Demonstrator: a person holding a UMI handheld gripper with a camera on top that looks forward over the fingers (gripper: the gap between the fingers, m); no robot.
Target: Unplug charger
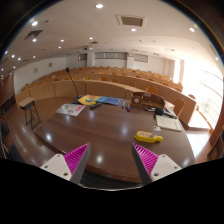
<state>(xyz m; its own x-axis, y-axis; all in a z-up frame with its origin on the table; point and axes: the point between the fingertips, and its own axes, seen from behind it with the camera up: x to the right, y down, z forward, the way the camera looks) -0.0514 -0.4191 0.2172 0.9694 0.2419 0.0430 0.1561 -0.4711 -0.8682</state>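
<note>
Ahead of your gripper a long brown wooden table [105,130] stretches into a lecture hall with tiered wooden benches [100,82] (curving round the far side), white walls [50,66], round ceiling lights [99,6], and bright windows [205,85] to its right.

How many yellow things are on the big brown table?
2: one yellow thing just ahead of the open gripper, nearer one finger; another yellow thing at the table's far side. Clutter may hide more.

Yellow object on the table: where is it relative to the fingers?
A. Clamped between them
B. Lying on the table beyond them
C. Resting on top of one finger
B. The yellow object lies on the brown table, beyond the open fingers, untouched.
</note>
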